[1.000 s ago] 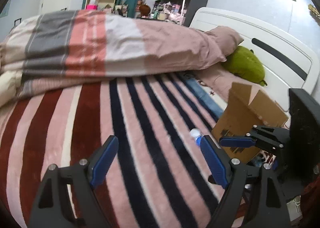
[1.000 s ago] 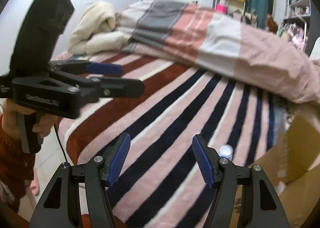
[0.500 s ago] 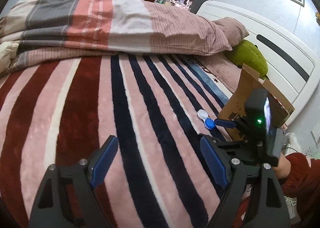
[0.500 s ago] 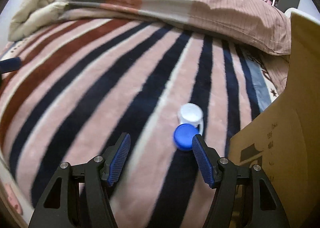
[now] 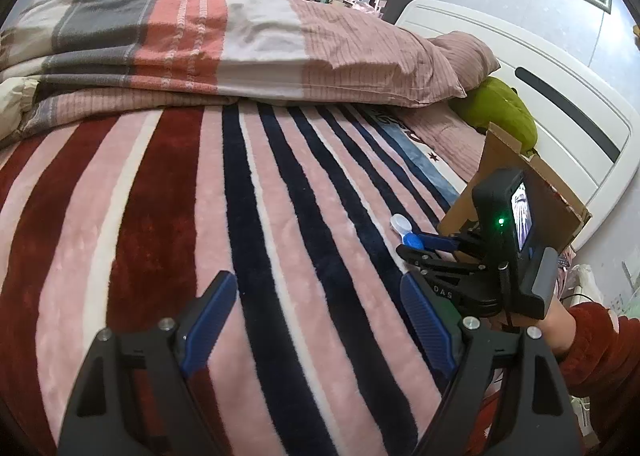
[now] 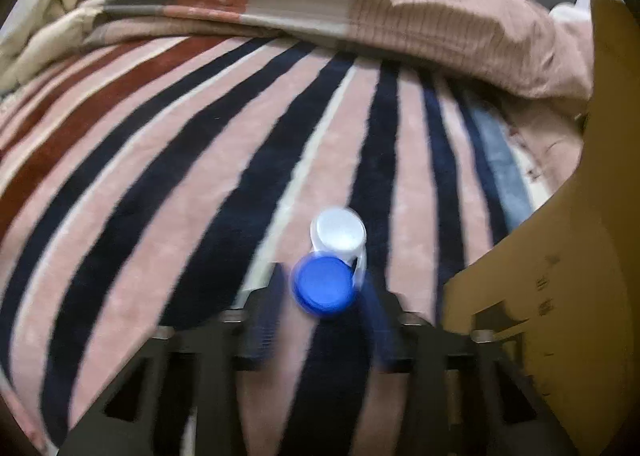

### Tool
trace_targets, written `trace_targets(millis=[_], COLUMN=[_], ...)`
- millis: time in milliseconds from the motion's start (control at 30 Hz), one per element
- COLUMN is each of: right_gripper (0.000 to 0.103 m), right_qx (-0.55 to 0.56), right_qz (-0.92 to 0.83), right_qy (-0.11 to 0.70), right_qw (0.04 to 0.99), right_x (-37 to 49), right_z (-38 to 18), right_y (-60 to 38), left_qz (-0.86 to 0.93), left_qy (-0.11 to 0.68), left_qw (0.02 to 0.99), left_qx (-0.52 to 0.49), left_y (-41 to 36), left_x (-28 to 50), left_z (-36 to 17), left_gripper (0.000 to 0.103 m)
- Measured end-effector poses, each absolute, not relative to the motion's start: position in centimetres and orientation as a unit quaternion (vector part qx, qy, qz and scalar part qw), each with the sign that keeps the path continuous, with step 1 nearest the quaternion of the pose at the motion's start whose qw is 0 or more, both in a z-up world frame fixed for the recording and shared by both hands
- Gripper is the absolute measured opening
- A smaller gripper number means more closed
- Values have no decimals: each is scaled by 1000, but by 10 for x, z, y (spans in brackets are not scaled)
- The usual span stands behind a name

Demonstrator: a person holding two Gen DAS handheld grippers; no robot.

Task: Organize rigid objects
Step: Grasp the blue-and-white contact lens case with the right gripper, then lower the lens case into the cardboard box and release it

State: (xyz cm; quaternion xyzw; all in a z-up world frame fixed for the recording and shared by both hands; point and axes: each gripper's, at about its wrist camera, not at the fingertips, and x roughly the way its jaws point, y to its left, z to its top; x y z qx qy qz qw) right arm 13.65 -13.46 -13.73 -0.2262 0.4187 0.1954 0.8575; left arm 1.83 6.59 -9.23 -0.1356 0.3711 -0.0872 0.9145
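A small contact lens case with one blue cap (image 6: 325, 287) and one white cap (image 6: 338, 233) lies on the striped blanket (image 6: 200, 160). My right gripper (image 6: 326, 310) has its blurred jaws close on either side of the blue cap; I cannot tell if they grip it. In the left wrist view the case (image 5: 408, 234) lies at the tips of the right gripper (image 5: 424, 246), beside the cardboard box (image 5: 520, 192). My left gripper (image 5: 320, 320) is open and empty above the blanket.
An open cardboard box (image 6: 568, 240) stands at the right, close to the right gripper. A folded striped duvet (image 5: 224, 44) lies across the far side of the bed. A green plush (image 5: 500, 112) lies by the white headboard (image 5: 560, 84).
My right gripper has moved forward onto the lens case and its jaws have narrowed around the blue cap. My left gripper has stayed open with only a small shift in view.
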Motion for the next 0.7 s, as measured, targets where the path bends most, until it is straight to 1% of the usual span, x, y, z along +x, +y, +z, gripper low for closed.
trace_targets(millis=[33,200,333,400,433,467,500,533,567,700], right_gripper=[26,26,28,40,48,48,48,44,29,28], right_qx=[-225,-203,-205,-205,-201,-197,-194,-193,-195,-204], right_qz=[205,290,323,319,317,316,316,315,315,322], right_qy=[415,414,428,425,423,423,426,429,428,411], right_qw=[857,839,819,822,825,826,825,824,824,828], right_x=[134,114,102,103,105,106,109,111,111,107], right_z=[-136,-130,-132,-133,-134,-135,-136,-138,-139,-130], right_y=[-134,-129,-118,-116,-116,-117,-116,-115,-115,-113], left_qz=[-87,-90,-90,-89,-90,-90,-90,-89,-87,-91], left_qy=[371,371,373,373,372,373,375,377,379,383], left_qw=[914,915,914,914,914,913,913,912,912,910], left_qx=[-135,-134,-134,-133,-134,-135,-134,-133,-132,-133], left_y=[66,66,65,65,65,65,64,63,63,60], left_x=[18,18,18,18,18,19,19,20,21,24], left_z=[-92,-92,-91,-91,-91,-91,-92,-92,-93,-93], left_gripper=[82,82,82,82,82,82,82,82,82,82])
